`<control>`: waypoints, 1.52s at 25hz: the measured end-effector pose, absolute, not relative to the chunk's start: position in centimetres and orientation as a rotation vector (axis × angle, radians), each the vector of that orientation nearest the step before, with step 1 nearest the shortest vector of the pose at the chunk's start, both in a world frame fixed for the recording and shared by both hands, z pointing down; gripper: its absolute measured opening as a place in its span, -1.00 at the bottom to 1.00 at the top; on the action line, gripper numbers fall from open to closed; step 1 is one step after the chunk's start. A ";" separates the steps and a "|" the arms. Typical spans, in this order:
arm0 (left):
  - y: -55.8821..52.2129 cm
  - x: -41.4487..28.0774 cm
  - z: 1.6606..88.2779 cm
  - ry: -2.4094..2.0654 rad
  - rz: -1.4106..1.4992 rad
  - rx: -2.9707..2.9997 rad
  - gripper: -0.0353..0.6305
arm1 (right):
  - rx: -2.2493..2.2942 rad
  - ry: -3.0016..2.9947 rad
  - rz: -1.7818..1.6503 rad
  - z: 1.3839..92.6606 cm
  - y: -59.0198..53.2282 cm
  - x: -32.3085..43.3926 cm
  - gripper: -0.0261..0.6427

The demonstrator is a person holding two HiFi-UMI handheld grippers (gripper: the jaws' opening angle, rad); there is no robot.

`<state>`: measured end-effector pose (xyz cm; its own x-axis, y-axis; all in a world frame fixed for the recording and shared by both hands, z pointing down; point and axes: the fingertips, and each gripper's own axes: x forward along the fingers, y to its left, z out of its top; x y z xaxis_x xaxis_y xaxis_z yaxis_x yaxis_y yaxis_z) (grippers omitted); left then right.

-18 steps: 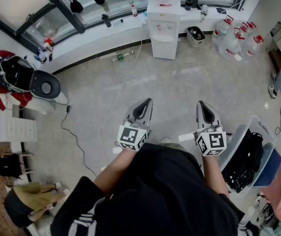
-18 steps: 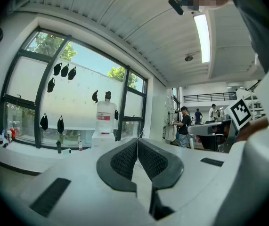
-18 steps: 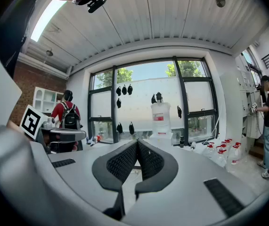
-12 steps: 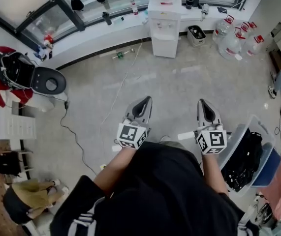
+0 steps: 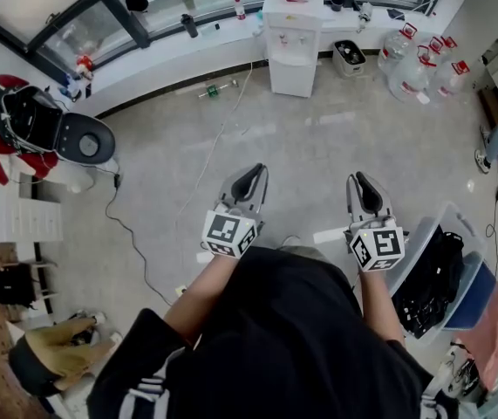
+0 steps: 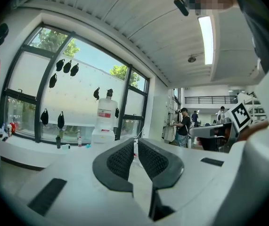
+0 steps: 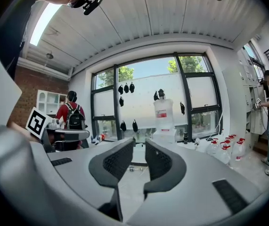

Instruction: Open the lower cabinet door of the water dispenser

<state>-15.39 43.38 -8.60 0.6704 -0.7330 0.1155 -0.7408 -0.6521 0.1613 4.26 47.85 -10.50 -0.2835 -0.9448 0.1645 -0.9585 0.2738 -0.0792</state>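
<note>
White water dispenser (image 5: pixel 292 49) stands by the window, well away from me, its lower cabinet door (image 5: pixel 292 78) closed. My forearms reach forward, left gripper (image 5: pixel 253 175) beside right gripper (image 5: pixel 359 182). Left gripper view: jaws clenched, empty. Right gripper view: jaws nearly together, empty.
</note>
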 end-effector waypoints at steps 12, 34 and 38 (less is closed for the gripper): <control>44.0 -15.3 -6.6 -1.127 0.075 2.645 -0.16 | 1.781 -2.428 0.317 -9.0 48.3 5.3 -0.29; 35.0 -17.7 -4.3 -1.172 0.103 2.615 -0.16 | 1.796 -2.411 0.437 -6.8 39.1 2.8 -0.29; 29.0 -18.5 -4.3 -1.149 0.078 2.607 -0.16 | 1.767 -2.372 0.442 -6.7 33.8 1.8 -0.29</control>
<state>-18.53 29.00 -4.26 0.6803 -0.7141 0.1652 -0.7299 -0.6395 0.2413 1.79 33.82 -6.73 -0.2947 -0.9097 0.2927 -0.9540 0.2626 -0.1445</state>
